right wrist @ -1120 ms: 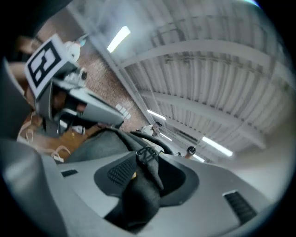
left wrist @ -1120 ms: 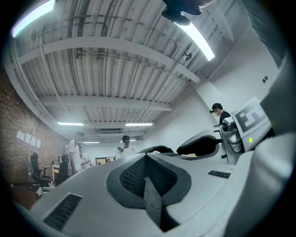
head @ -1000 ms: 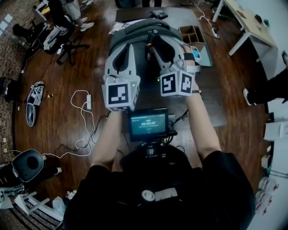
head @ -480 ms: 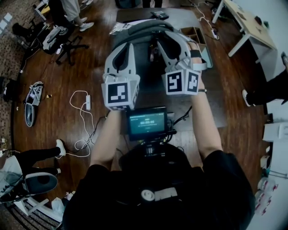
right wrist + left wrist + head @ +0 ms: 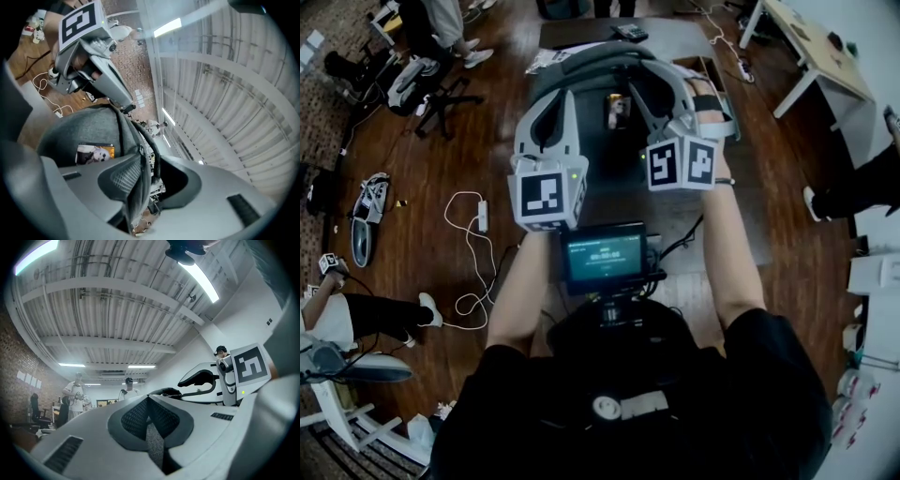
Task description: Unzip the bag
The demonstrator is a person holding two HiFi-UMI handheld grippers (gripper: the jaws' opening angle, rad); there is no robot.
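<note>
The grey bag [image 5: 602,62] lies on a dark mat, with a small picture label [image 5: 619,111] on it. My left gripper [image 5: 558,98] sits at the bag's left side. In the left gripper view it [image 5: 149,401] is shut on a grey woven strap [image 5: 153,446] of the bag. My right gripper [image 5: 645,80] reaches over the bag's right side. Its jaws [image 5: 147,173] are closing around the bag's fabric edge and dark zipper line [image 5: 140,154]. The fabric rests against one pad [image 5: 123,176], and a gap shows on the other side. The label [image 5: 93,153] appears just left of them.
A small screen [image 5: 605,255] hangs at my chest. The dark mat [image 5: 741,216] lies on the wooden floor. White cables [image 5: 473,234] trail at the left. An office chair [image 5: 431,84] is far left, a white table [image 5: 820,47] far right. A seated person [image 5: 347,319] is at lower left.
My right gripper has moved farther away and to the right over the bag, its jaws narrowing. The picture label has come into view. A person's legs have shifted at lower left.
</note>
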